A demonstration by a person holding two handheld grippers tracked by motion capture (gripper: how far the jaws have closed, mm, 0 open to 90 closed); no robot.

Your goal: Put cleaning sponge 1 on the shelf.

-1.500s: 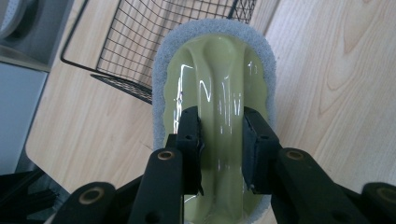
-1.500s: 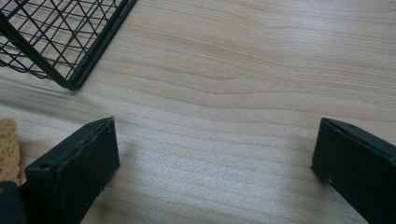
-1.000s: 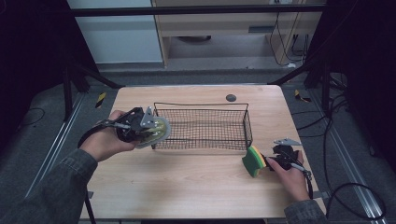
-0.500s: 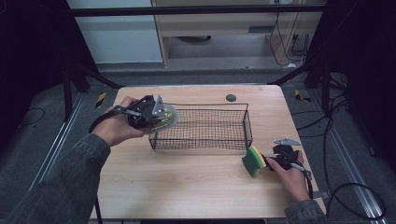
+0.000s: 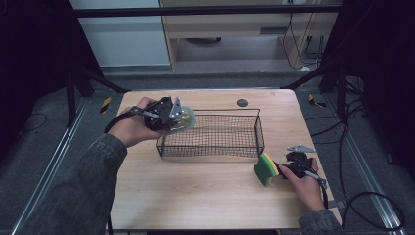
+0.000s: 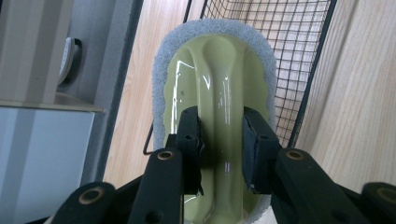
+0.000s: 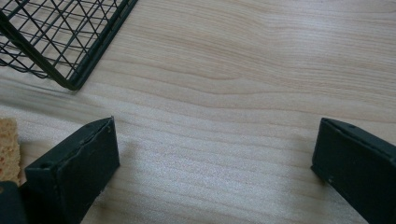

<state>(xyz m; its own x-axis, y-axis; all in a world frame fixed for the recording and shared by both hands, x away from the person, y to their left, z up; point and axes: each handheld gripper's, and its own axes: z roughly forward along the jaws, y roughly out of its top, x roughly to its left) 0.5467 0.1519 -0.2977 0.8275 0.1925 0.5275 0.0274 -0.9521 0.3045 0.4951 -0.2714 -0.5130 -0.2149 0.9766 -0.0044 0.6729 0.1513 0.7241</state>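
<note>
Pale green plastic, glossy and ridged down its middle, forms the handle of a scrubber [image 6: 219, 116] whose grey scouring pad rims it all round, and the left gripper [image 6: 219, 144] is clamped on that raised ridge, one black jaw pressed to each side of it. From the high view the left gripper [image 5: 169, 113] is held in the person's left hand [image 5: 132, 128] above the near-left corner of a black wire basket [image 5: 215, 134], with the scrubber [image 5: 183, 119] hanging at the basket's left end, over its rim, off the table. In the left gripper view the basket's mesh [image 6: 289, 56] lies beyond and to the right of the pad, and light wood shows on both sides of it. The basket stands on a wooden table [image 5: 195, 196], roughly at its middle. Near the table's right edge the right gripper [image 5: 286, 169] rests low in the person's right hand [image 5: 306, 183], just beside a yellow-and-green sponge [image 5: 265, 168] that stands on edge off the basket's near-right corner. In the right gripper view its two jaws stand wide apart over bare wood with nothing between them, a sliver of the sponge [image 7: 8, 147] lies just outside the left jaw, and a corner of the basket [image 7: 60, 42] reaches in at the upper left. A small dark round disc [image 5: 242, 102] lies on the table behind the basket, well apart from both grippers.
</note>
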